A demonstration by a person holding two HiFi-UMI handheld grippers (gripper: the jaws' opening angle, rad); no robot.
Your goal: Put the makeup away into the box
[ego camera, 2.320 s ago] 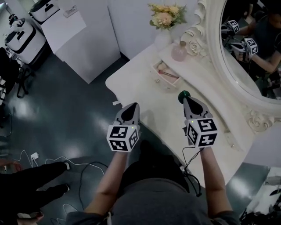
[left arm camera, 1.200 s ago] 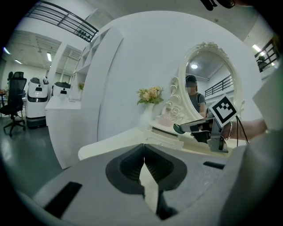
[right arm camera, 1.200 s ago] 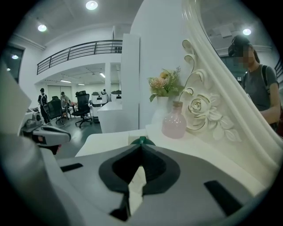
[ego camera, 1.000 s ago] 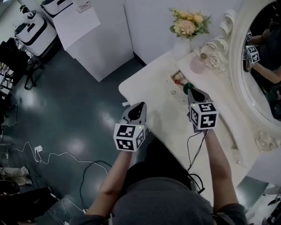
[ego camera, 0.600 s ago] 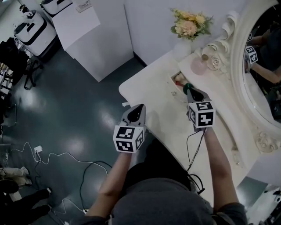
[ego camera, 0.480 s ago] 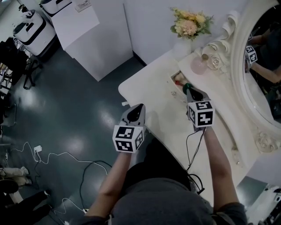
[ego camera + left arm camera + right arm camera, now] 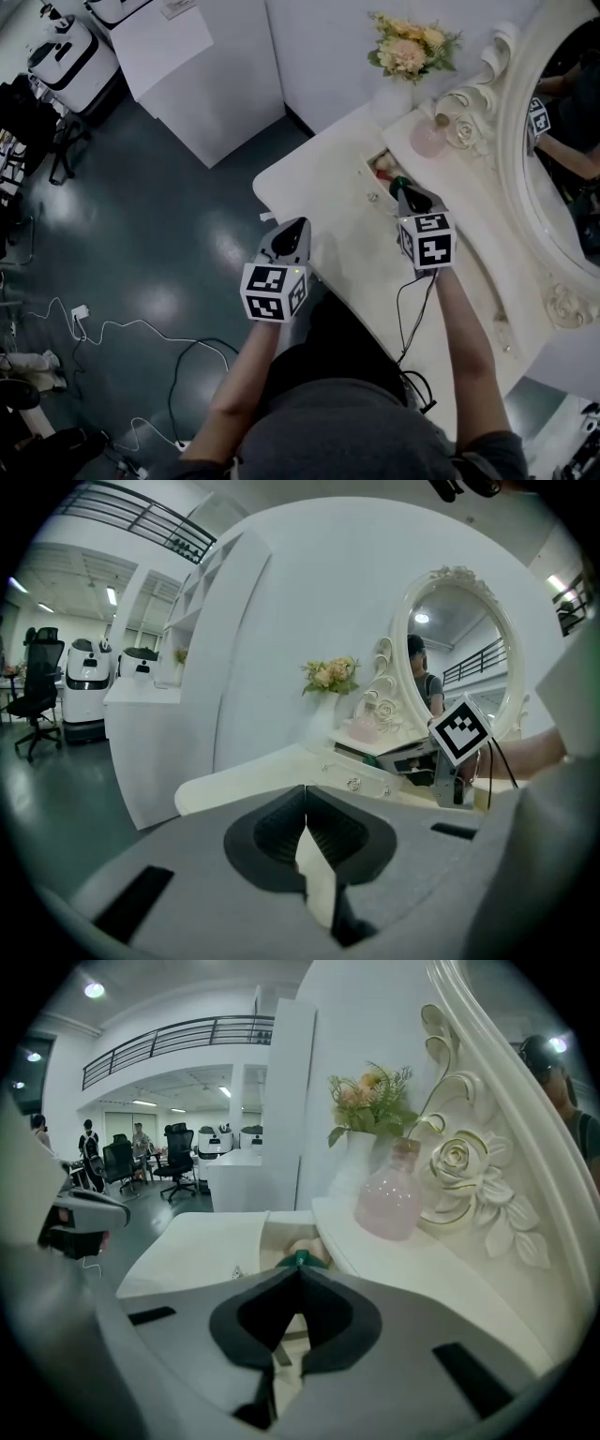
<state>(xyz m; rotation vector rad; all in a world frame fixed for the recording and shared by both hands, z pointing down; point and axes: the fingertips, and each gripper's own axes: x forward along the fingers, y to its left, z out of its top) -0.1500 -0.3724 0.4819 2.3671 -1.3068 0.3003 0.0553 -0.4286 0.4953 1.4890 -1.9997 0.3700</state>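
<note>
The dressing table (image 7: 342, 239) lies under both grippers. Its rounded front edge runs just left of the left gripper (image 7: 299, 225), and beyond that edge is open dark floor (image 7: 141, 234). The oval mirror (image 7: 562, 141), in a carved frame, stands to the right of the right gripper (image 7: 403, 190) and closes off that side. A white cabinet (image 7: 206, 75) stands well ahead and to the left, apart from the table.

Bare tabletop separates the two grippers. The box (image 7: 258, 1241) is sunk into the table straight ahead of the right gripper's tips, and its near rim is just below them. A raised shelf edge runs along the box's right side.

A vase of flowers (image 7: 412, 47) stands beyond the box. A pink glass bottle (image 7: 389, 1199) sits ahead and to the right on the shelf, close to the gripper's line.

The right gripper is pinched tight on a dark green makeup piece (image 7: 300, 1260), which pokes out of its tips over the box opening. The left gripper's jaws meet with nothing between them, above the table's front edge.
</note>
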